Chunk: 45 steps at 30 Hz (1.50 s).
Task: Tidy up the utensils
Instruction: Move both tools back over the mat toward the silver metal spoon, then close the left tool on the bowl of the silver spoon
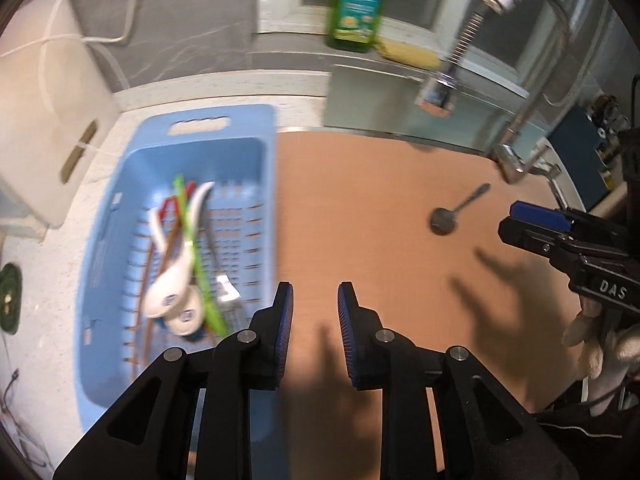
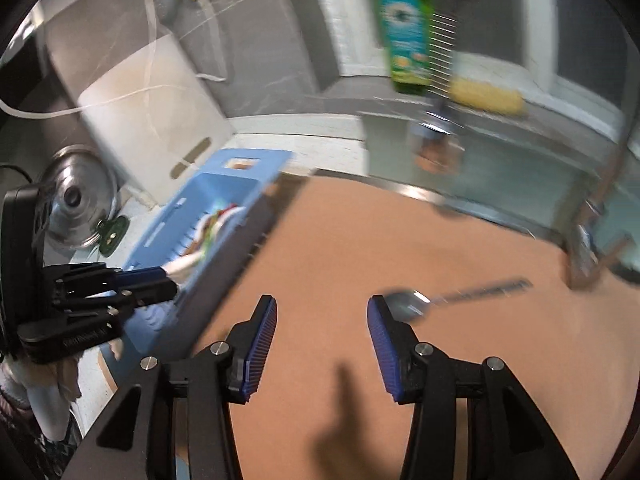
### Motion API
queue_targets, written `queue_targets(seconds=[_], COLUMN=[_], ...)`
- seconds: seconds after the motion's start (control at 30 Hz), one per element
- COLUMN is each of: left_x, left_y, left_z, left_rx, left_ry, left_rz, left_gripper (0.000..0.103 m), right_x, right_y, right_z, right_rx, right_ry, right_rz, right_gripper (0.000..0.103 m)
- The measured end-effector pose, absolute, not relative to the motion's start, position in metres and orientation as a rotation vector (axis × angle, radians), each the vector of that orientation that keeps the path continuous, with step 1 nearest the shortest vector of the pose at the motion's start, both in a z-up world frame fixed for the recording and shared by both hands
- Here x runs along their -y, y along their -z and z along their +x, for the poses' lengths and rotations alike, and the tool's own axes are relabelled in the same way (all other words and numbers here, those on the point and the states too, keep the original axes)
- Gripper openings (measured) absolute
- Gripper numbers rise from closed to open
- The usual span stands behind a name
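The left tool is seen in the left wrist view with its blue pads slightly apart and nothing between them, poised over the brown bench just beside the right wall of the blue basket. In the basket lie the utensils already gathered — white spoons, a green stick-like piece and red and brown handles, blurred. One metal spoon is left out on the bench, well apart from the basket, near the tap base. The right tool is seen at the right edge, near that spoon.

In the right wrist view the right tool is shown with its pads parted and empty. The metal spoon lies just beyond the right fingertip, its bowl toward the tool and its handle running off to the right. The step in hand is judged to be the pickup of this spoon. It is best done if the tool is shifted right until the neck or handle sits between the pads, then lowered until the tips meet the bench and closed there — the thin handle is a surer hold than the rounded bowl.

For room, the bench between spoon and basket is bare, so a carry to the left is unobstructed. The basket wall must be cleared by lifting, and the left tool at that wall should be given way. The tap base stands close behind the spoon handle.
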<state>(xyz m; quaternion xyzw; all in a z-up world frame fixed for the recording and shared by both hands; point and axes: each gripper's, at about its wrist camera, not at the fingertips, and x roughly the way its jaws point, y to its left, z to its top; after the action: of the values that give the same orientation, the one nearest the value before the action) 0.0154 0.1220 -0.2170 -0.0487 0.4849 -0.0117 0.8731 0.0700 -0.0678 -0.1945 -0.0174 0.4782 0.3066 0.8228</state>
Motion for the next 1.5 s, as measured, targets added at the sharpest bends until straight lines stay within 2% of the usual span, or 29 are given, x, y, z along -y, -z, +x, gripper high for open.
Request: queue_targets(seconds=[0.03,0.1,0.13,0.23,0.37,0.67,1.07,1.13,1.3,1.5], left_x=[-0.116,-0.100,-0.094,-0.069,-0.035,0.046,0.078,0.078,0.081,0.080], left_y=[0.217,0.218,0.219,0.223,0.230,0.257,0.282,0.286,0.289,0.290], left_z=[0.017,0.024,0.028,0.043,0.071,0.138,0.180,0.179,0.173,0.154], left_rx=[-1.013,-1.013,-1.016,-1.030,-1.059,-1.133,-1.195,-1.210,-1.224,-1.228], left_ry=[0.035,0.071,0.088,0.157,0.243,0.366,0.373,0.381,0.406,0.413], left_rz=[-0.098,-0.086,-0.078,-0.047,-0.014,0.164,0.294,0.308,0.308,0.262], left_gripper=[0.021,0.021,0.021,0.022,0.028,0.028,0.028,0.027,0.017,0.016], right_x=[0.083,0.113,0.125,0.162,0.199,0.254,0.292,0.291,0.289,0.277], right_y=[0.198,0.205,0.208,0.217,0.227,0.237,0.244,0.245,0.247,0.252], right_z=[0.072,0.077,0.079,0.084,0.084,0.078,0.073,0.075,0.079,0.095], right_rx=[-1.034,-1.064,-1.074,-1.120,-1.167,-1.205,-1.222,-1.226,-1.231,-1.243], right_ry=[-0.633,-0.575,-0.552,-0.484,-0.420,-0.349,-0.297,-0.296,-0.295,-0.323], right_rz=[-0.019,0.012,0.030,0.083,0.124,0.228,0.287,0.293,0.298,0.346], right_gripper=[0.044,0.055,0.055,0.055,0.055,0.055,0.055,0.055,0.055,0.055])
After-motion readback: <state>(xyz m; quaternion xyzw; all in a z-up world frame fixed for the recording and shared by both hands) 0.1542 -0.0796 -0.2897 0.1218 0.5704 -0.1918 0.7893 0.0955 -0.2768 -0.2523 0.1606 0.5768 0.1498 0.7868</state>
